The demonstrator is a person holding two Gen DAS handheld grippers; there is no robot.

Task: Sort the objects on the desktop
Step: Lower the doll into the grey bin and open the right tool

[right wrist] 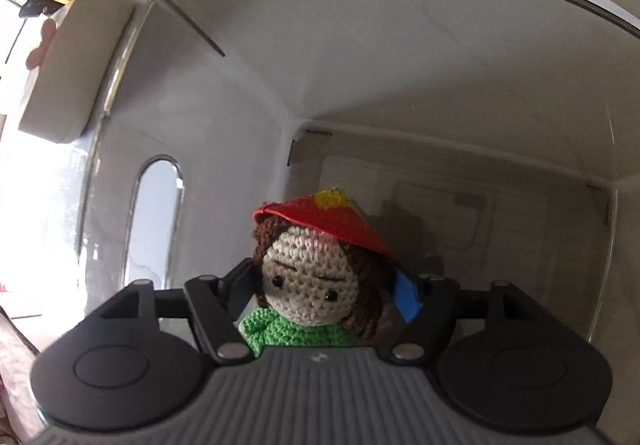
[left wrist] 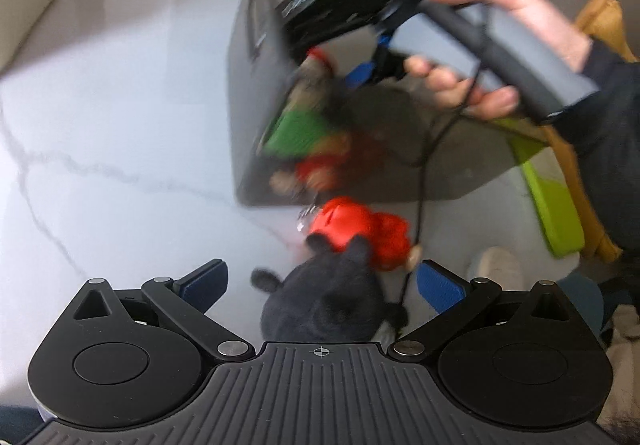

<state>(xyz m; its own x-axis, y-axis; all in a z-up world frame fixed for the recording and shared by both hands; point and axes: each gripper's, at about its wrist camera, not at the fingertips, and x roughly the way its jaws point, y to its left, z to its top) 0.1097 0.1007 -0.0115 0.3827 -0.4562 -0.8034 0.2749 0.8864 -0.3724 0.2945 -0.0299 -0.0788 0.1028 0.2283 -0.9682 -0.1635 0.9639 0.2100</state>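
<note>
On the left, the marble surface (left wrist: 100,125) lies bare and pale. Moving in, the left tool (left wrist: 322,281) hangs above it with both blue pads spread wide, gripping nothing. A dark plush toy (left wrist: 324,309) sits right between those pads, touching neither, and a red toy (left wrist: 360,229) lies just beyond it. Further on stands the clear bin (left wrist: 248,85), and the right hand (left wrist: 500,45) has its own tool plunged down into it.

Over to the right wrist view: the right tool (right wrist: 324,293) is deep inside the bin (right wrist: 360,65), its pads set either side of the crochet doll (right wrist: 316,273), red hat up, green jacket low. Whether the pads press it or have let go, I cannot tell.

So the doll is in the bin, and that looks like a drop-off. The plush lies straight ahead of the left tool, the nearer one, and closing on it looks like the next move.
</note>
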